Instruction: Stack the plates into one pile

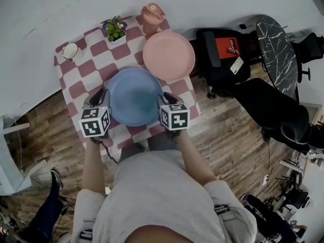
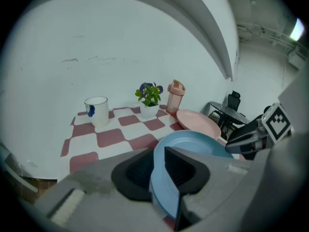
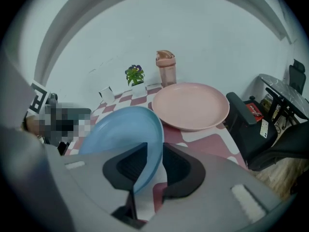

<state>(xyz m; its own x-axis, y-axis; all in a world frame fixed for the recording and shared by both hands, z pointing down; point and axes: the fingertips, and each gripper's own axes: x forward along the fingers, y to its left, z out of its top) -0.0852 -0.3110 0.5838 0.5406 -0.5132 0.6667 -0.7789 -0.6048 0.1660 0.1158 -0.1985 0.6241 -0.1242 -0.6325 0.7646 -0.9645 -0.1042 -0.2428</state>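
Left gripper (image 2: pixel 159 154): jaws are held narrowly apart, with the left rim of the round blue plastic plate (image 1: pixel 132 96) set between the pads.
Right gripper (image 3: pixel 155 151): jaws are spread wider around the right rim; a gap is seen beside one pad.
Plate position: centre of the head view, on the red-and-white checked tablecloth (image 1: pixel 81 67).
Round pink plastic plate (image 1: pixel 168 55): laid upper right, just beside it, unstacked.
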